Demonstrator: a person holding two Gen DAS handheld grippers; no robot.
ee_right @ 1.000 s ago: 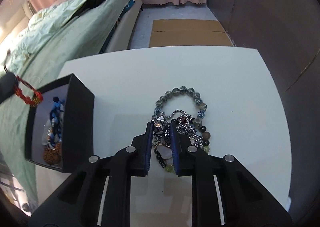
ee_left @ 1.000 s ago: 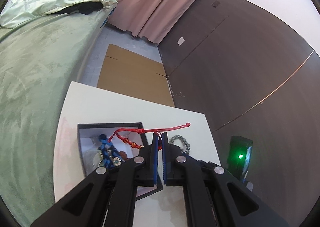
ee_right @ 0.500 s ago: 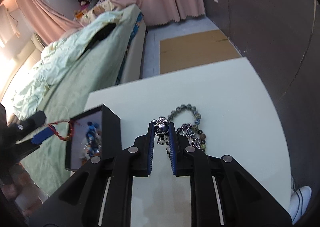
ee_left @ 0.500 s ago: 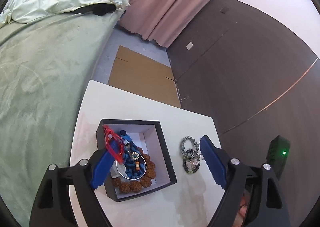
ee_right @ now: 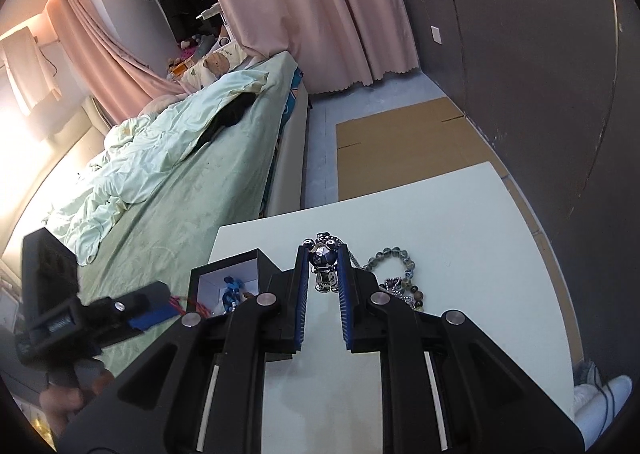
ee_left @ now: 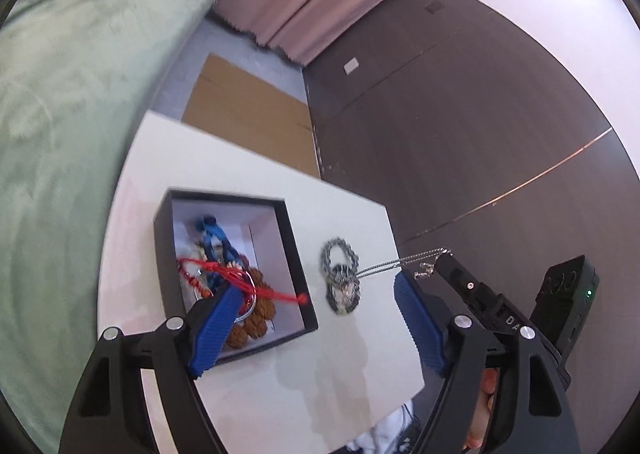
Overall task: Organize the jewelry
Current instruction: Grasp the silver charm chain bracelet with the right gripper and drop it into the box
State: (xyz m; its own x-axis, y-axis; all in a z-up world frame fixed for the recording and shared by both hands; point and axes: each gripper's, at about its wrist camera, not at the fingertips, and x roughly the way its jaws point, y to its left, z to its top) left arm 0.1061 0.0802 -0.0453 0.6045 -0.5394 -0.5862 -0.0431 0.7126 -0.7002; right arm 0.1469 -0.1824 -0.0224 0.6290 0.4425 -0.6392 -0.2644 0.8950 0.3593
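Note:
A black box with a white inside stands on the white table and holds blue, brown-bead and other jewelry. My left gripper is open above the box; a red cord bracelet hangs from its left finger into the box. My right gripper is shut on a silver bear pendant whose chain trails down to the jewelry pile. The pile also shows in the right wrist view, right of the box.
A bed with a green cover runs along the table's left side. Flat cardboard lies on the floor beyond the table. A dark wall stands to the right. Pink curtains hang at the back.
My left gripper opened over the box and the red bracelet dropped toward it, still caught on one finger. My right gripper closed on the bear pendant and lifted it off the pile.

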